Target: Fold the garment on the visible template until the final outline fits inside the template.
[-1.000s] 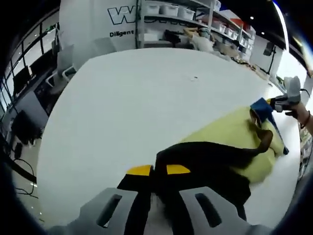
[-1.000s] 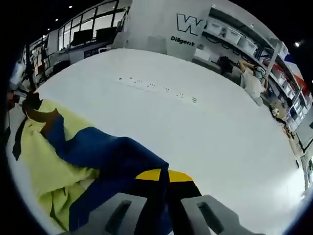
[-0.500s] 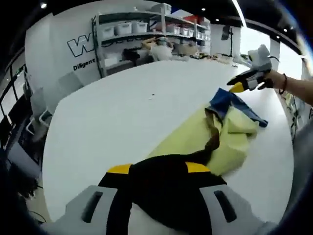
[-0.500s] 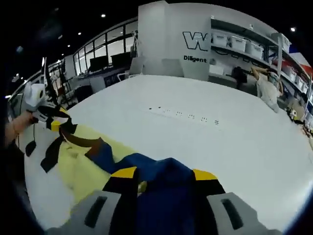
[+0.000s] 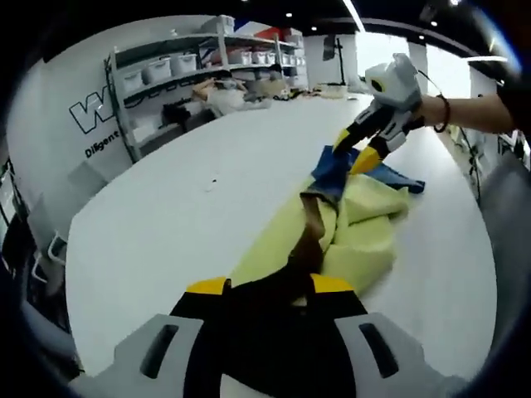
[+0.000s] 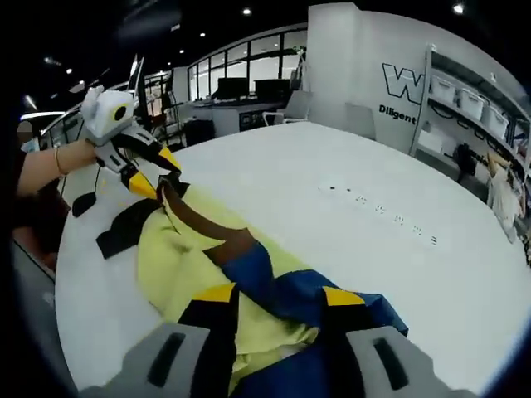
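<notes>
A yellow garment point(image 5: 365, 236) with a brown neck band point(image 5: 314, 222), a black part and a blue part lies bunched on the white table point(image 5: 166, 224). My left gripper point(image 5: 270, 286) is shut on the black part point(image 5: 265, 332). In the left gripper view, my right gripper point(image 5: 353, 153) pinches the blue part point(image 5: 332, 170) at the garment's far end, held by a hand point(image 5: 452, 112). In the right gripper view, my right gripper point(image 6: 279, 294) is shut on the blue part point(image 6: 290, 290). Across the yellow garment point(image 6: 178, 257), my left gripper point(image 6: 159, 172) holds the black end point(image 6: 124, 232).
The white table point(image 6: 348, 166) is broad and round-edged, with a row of small dark marks point(image 6: 386, 217). Shelves with bins point(image 5: 191, 62) and a wall with lettering point(image 6: 406, 83) stand beyond it. Desks and chairs point(image 6: 224, 104) line the far side.
Both grippers kept their hold while the views swung. The two ends have come closer together and the garment now lies more bunched between them, its brown band turned up.
</notes>
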A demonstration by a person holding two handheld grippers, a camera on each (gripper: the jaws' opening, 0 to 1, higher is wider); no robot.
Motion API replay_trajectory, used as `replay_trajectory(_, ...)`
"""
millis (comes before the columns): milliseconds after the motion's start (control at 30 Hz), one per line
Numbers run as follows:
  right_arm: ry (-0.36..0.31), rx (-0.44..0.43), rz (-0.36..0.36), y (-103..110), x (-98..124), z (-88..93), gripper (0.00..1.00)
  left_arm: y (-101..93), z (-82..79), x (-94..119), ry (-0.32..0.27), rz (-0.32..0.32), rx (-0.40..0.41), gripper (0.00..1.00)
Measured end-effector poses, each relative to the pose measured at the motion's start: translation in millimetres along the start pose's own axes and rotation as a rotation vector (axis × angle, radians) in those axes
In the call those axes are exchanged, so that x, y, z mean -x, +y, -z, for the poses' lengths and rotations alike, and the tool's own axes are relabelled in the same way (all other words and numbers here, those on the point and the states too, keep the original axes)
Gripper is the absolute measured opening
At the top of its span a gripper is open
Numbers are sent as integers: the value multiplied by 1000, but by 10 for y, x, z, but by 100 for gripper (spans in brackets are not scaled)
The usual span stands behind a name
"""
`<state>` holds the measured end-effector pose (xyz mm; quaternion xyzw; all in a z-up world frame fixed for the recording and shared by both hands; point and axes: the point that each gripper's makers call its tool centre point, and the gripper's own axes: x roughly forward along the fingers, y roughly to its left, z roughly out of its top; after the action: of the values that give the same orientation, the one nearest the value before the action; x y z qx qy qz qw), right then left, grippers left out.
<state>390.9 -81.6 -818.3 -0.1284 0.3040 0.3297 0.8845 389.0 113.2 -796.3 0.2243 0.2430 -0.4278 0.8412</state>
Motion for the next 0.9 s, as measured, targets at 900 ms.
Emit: replay_trajectory(900,-4,36,54,-186,48,-227,0,264,-79,-67,38,-41,41,7)
